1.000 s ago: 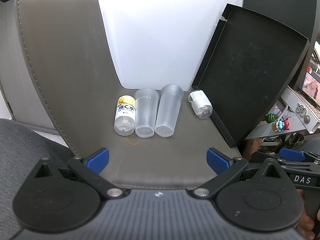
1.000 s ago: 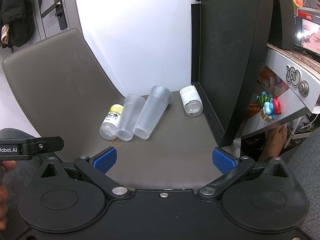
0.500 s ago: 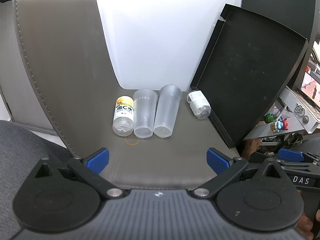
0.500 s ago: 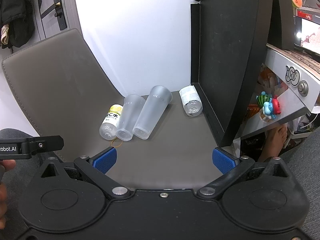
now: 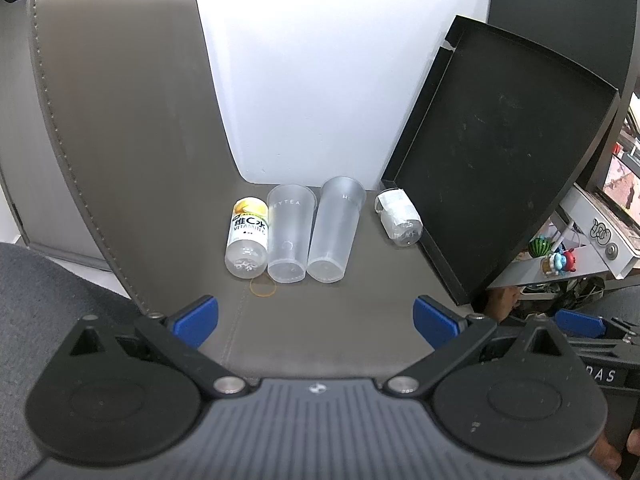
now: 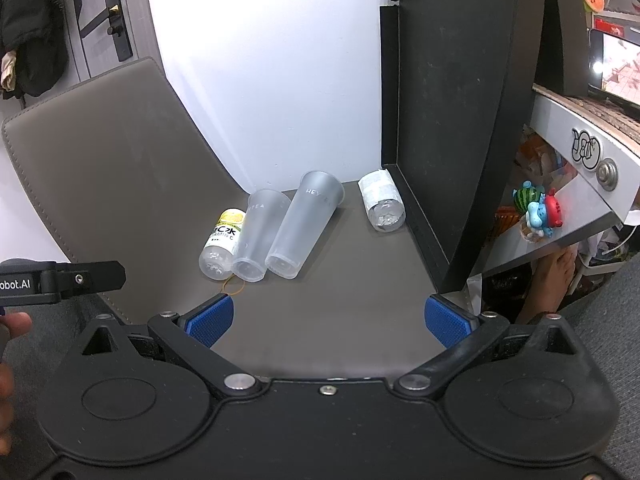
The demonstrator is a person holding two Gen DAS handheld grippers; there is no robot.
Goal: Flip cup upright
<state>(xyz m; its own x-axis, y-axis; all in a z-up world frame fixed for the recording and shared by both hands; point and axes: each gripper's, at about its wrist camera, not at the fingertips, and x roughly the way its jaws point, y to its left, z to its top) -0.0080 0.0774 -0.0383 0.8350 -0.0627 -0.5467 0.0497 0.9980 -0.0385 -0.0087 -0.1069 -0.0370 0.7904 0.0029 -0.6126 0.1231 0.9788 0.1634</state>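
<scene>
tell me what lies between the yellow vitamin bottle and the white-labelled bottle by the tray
Two frosted cups lying on their sides, the shorter cup beside the yellow bottle, then the taller cup, before the white-labelled bottle; both views show it.

A white wall (image 6: 260,80) rises behind a grey-brown leather mat (image 5: 120,140) that curls up at the left. A black tray (image 5: 512,152) leans upright on the right. Beyond it, a white shelf (image 6: 568,184) holds small colourful toys (image 6: 538,212). A grey door with a black handle (image 6: 106,24) stands far left; grey carpet (image 6: 616,300) covers the floor.

Both wrist views look forward and down from the near edge of the grey mat (image 5: 328,332), right one slightly further right, sharing cups (image 5: 334,236) and black tray (image 6: 460,92).
</scene>
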